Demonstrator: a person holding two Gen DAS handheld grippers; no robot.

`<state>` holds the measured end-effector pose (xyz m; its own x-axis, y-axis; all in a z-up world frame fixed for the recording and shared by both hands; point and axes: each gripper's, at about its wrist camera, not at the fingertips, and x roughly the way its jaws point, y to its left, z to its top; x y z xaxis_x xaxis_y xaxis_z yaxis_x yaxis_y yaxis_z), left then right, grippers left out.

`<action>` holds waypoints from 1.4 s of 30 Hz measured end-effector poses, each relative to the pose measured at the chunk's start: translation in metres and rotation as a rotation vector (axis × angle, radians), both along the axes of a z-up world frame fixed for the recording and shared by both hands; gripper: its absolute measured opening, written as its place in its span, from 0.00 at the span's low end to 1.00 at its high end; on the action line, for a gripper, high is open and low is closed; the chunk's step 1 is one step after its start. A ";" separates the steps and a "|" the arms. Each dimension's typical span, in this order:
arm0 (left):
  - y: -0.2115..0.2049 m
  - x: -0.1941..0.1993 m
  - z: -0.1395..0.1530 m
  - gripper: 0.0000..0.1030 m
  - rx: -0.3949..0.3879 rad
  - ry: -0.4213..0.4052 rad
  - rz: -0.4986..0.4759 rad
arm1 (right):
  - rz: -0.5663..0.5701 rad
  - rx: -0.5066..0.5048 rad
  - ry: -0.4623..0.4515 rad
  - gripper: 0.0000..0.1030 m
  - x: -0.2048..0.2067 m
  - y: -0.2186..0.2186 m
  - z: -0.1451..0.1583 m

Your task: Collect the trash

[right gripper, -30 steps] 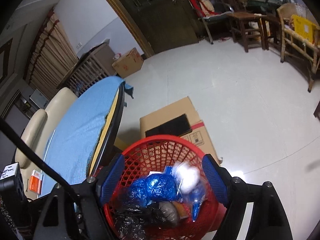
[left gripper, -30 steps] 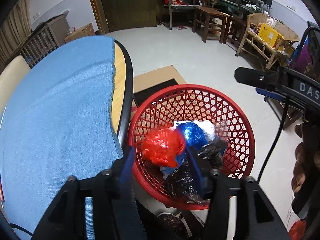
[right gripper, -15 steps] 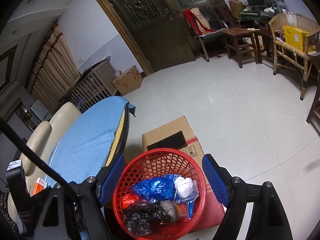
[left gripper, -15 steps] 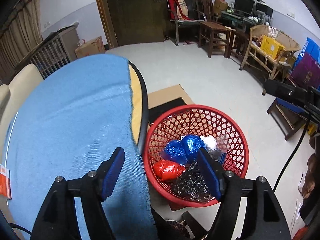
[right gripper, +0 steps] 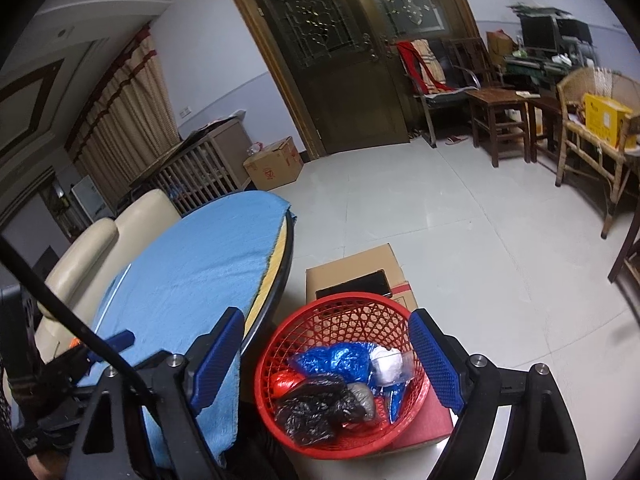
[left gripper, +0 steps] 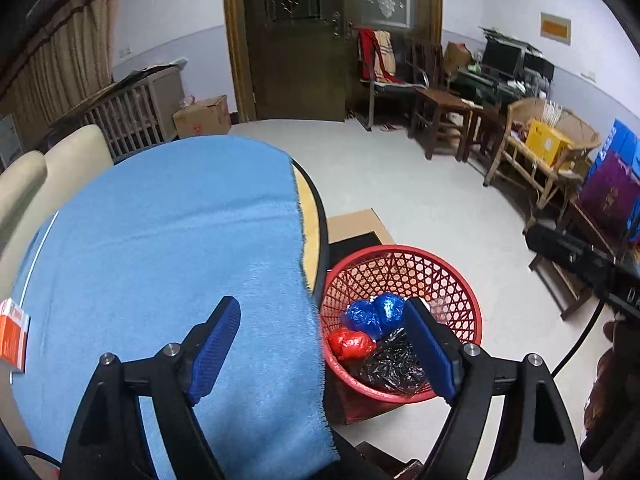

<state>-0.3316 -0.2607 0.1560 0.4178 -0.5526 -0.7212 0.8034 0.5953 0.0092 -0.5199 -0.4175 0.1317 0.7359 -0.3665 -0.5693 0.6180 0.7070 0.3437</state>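
A red mesh basket [left gripper: 448,276] [right gripper: 340,320] sits on a cardboard box beside the round table. It holds a red crumpled bag [left gripper: 352,344] [right gripper: 282,380], blue bags [left gripper: 374,314] [right gripper: 340,362], a black bag [left gripper: 394,368] [right gripper: 316,404] and a white wad [right gripper: 386,364]. My left gripper [left gripper: 326,348] is open and empty, high above the table edge and the basket. My right gripper [right gripper: 328,358] is open and empty, above the basket.
The round table has a blue cloth [left gripper: 160,248] [right gripper: 192,264]. An orange and white box [left gripper: 12,334] lies at its left edge. A cream chair [right gripper: 100,236] stands behind it. A cardboard box [right gripper: 360,272] sits under the basket. Wooden chairs and stools [right gripper: 500,120] line the far wall.
My left gripper opened and let the red bag fall into the basket. Both grippers rose and pulled back from the basket.
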 end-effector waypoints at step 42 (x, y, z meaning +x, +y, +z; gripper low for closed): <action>0.038 0.004 -0.010 0.84 -0.038 0.001 0.074 | -0.046 -0.129 0.189 0.99 0.020 0.075 -0.035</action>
<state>-0.3271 -0.2227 0.1459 0.4576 -0.5471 -0.7010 0.7571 0.6531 -0.0155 -0.5001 -0.3429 0.0972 0.6016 -0.4759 -0.6415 0.6956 0.7070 0.1278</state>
